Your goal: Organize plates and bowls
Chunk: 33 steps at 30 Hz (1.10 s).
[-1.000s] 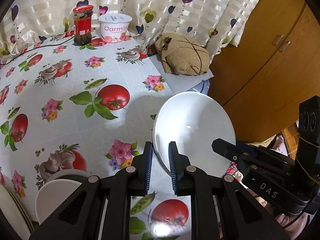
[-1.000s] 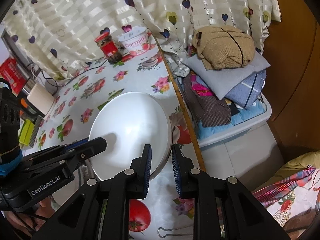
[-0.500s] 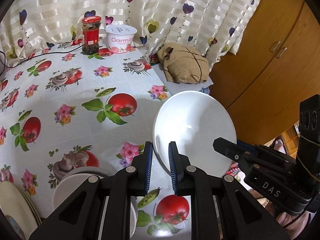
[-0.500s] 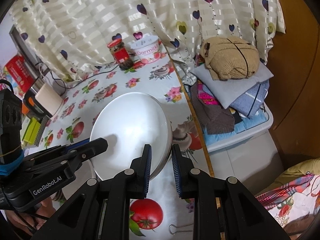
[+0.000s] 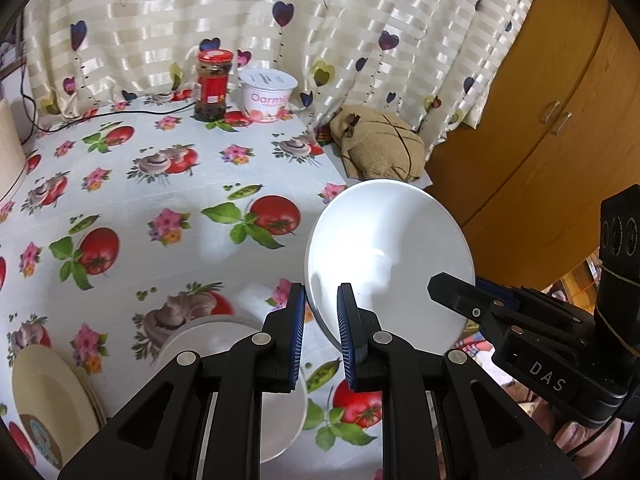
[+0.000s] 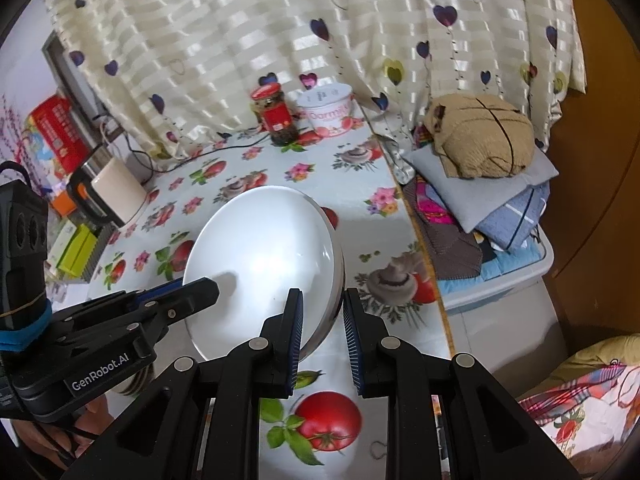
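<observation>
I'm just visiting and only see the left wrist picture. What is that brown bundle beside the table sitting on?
Observer: In the right wrist view the brown bundle tops a pile of folded clothes stacked in a pale plastic bin.
Operator: And the other tool reaching onto the white bowl, how does it hold it?
Observer: The right gripper has the rim of the white bowl pinched between its two fingers, one inside, one outside.
Operator: Anything on the table I'm missing?
Observer: A wire binder clip lies on the tablecloth beside a printed tomato, below the right gripper.
</observation>
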{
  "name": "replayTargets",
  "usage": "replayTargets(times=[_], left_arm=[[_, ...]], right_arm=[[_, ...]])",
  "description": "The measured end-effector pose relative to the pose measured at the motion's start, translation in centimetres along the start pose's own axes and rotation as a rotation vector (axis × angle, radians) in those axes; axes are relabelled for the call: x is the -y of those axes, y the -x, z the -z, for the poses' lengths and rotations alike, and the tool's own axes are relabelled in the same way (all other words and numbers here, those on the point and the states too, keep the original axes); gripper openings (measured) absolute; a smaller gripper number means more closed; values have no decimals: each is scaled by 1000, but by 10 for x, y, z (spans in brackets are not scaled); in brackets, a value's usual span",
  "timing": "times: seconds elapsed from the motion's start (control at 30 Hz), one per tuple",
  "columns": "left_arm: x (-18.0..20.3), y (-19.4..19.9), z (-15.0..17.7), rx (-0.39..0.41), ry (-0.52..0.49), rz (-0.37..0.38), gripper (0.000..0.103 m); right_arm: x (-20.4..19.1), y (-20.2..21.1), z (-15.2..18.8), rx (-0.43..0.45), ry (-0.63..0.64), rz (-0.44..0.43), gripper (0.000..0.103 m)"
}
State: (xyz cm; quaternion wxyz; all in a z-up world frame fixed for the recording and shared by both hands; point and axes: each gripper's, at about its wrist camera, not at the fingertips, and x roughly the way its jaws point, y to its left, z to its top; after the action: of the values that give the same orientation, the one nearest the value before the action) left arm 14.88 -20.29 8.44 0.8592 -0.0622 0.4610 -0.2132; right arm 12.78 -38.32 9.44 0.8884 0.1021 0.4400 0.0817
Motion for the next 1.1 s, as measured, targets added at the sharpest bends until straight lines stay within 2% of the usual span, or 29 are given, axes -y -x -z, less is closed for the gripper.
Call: replayTargets(times=[0.37, 1.1], left_arm=[[-25, 31, 15, 25, 37, -25, 17], [-61, 51, 48, -6, 111, -102, 17]], right_arm=[[-39, 6, 5, 0, 58, -32, 20], [-79, -14, 26, -74, 112, -113, 20]])
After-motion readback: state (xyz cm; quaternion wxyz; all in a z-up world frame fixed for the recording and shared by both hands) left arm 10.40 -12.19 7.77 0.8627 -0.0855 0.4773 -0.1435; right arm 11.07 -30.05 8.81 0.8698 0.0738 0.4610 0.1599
